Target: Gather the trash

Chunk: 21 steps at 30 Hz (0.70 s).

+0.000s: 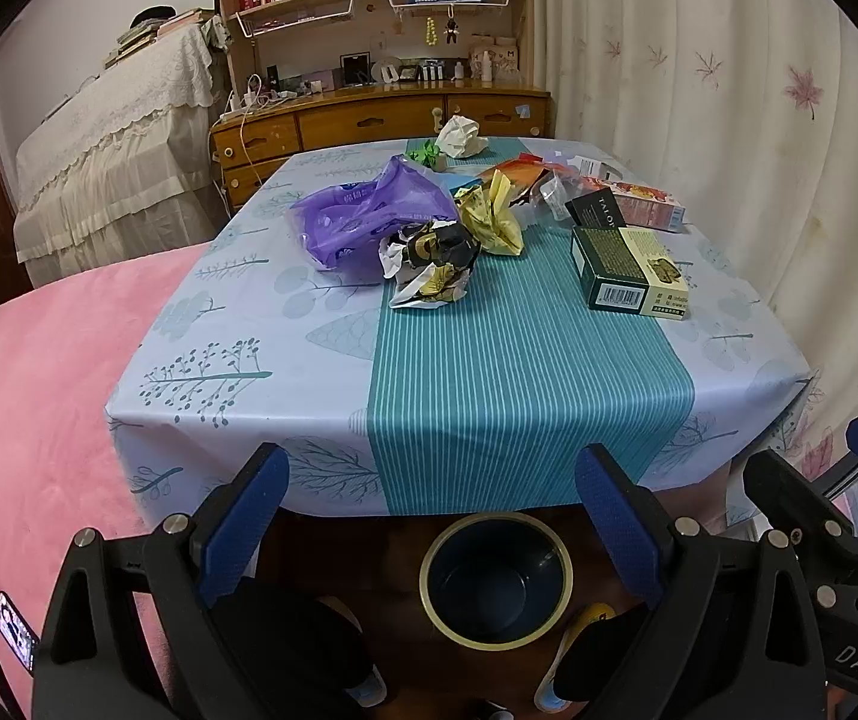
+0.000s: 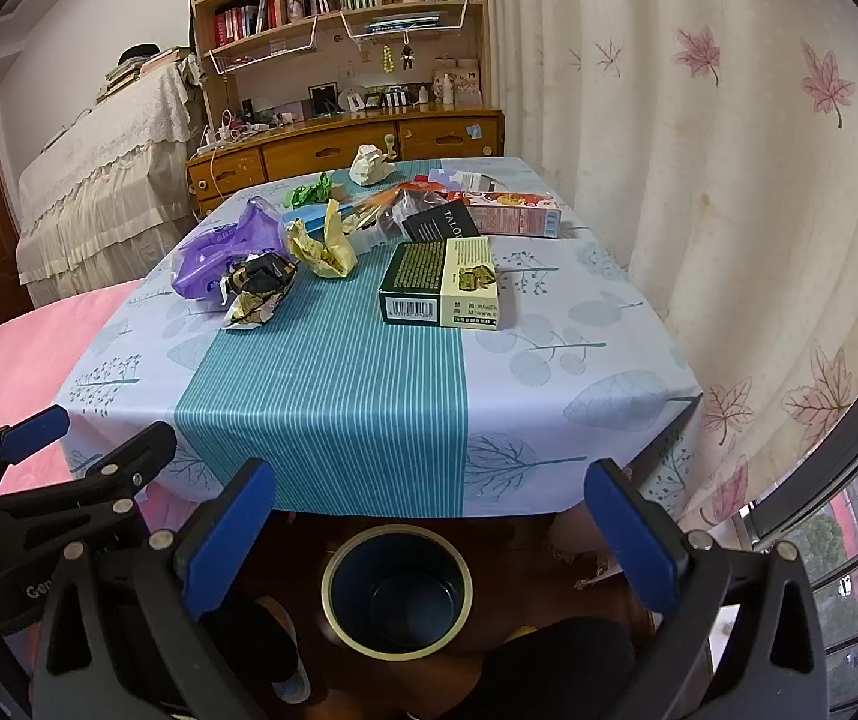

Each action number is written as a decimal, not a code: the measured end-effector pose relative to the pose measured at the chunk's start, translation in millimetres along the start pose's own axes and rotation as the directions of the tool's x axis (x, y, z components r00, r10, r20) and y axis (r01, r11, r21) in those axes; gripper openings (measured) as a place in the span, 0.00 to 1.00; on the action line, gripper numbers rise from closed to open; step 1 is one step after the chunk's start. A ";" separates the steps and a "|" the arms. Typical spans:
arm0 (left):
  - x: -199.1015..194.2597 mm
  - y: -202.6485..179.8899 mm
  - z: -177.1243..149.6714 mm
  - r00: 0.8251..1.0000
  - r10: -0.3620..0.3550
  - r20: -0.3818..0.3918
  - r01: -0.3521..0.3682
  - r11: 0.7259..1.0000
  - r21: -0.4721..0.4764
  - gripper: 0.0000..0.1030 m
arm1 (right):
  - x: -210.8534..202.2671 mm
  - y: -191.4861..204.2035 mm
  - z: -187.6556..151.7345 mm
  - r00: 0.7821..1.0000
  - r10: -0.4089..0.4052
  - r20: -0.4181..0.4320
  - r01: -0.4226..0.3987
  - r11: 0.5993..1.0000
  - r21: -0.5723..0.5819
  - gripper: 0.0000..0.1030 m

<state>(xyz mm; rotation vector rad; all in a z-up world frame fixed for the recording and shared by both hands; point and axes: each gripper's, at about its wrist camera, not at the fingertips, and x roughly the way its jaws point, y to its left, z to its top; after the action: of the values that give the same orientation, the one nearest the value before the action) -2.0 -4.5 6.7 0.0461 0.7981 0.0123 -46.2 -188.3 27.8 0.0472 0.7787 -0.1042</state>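
Green box (image 2: 441,282) lies flat on the surface (image 2: 333,396), long axis running away from me, barcode end nearest. Crumpled wrappers (image 1: 429,270) and purple bag (image 1: 363,216) sit left of it. All well beyond my left gripper (image 1: 429,534) and right gripper (image 2: 429,540); both jaws wide apart, holding nothing. Bin (image 2: 396,591) is on the floor below them.

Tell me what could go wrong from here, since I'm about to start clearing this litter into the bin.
1. The bin stands on the floor below the table's near edge, so a piece released over the tablecloth would likely miss it.
2. The purple plastic bag touches the black-and-gold wrapper; lifting one may drag the other.
3. The green box looks wide for the open right gripper.
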 end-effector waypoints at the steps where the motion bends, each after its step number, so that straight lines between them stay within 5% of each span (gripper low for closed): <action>1: -3.5 7.0 -1.5 1.000 -0.004 0.006 0.004 1.000 -0.011 0.93 | 0.3 -0.7 0.5 1.000 0.001 0.000 -0.001 1.000 0.001 1.00; 21: -3.4 6.7 -1.9 1.000 0.000 0.008 0.000 1.000 -0.011 0.93 | -2.3 0.7 -0.6 1.000 -0.001 0.004 0.001 1.000 0.009 1.00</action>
<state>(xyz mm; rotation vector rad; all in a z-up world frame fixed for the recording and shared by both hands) -5.7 2.2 8.2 0.0362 0.7898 0.0166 -48.2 -187.4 28.9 0.0554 0.7739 -0.1088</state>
